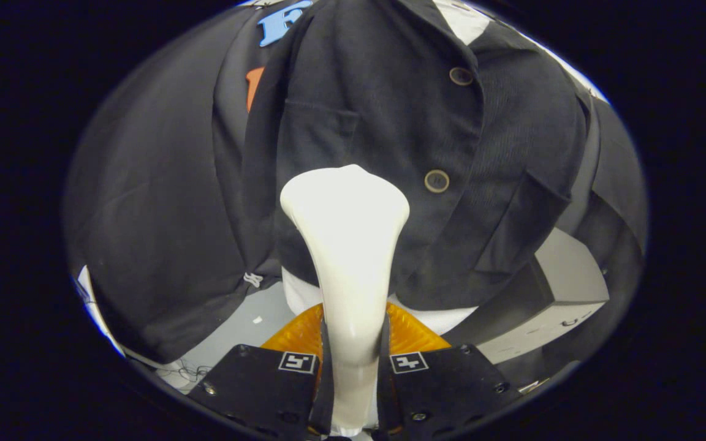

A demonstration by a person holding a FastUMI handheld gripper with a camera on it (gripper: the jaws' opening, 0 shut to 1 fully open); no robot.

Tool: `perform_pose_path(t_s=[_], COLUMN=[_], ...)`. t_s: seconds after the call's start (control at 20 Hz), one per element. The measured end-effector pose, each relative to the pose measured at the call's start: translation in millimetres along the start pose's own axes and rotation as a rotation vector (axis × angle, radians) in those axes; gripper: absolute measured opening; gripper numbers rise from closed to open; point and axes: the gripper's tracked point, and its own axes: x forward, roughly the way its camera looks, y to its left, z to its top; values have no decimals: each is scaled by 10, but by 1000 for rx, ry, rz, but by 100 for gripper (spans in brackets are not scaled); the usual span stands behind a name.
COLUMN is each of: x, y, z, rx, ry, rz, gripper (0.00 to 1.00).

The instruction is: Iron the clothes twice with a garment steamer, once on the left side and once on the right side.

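The claw (353,361) grips the white garment steamer (348,245) by its handle, both fingers pressing it. The steamer's wide head rests against the dark jacket (390,122), left of its 2 buttons.

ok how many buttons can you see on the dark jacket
2. One button sits high on the jacket front; the other button is below it, just right of the steamer head held between the gripper fingers. More may be hidden.

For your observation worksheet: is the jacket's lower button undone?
No. The lower button sits fastened on the dark jacket, beside the white steamer clamped in the gripper.
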Motion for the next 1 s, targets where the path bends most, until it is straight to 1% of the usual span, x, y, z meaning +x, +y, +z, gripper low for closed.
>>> perform_pose_path(t_s=[0.35,0.55,0.85,1.0], x=[203,266,121,-118], y=[63,51,-15,-108], z=[-453,-567,-537,-505], rx=[11,7,26,45], ry=[86,105,78,26], rz=[22,24,42,77], gripper=[31,31,31,31])
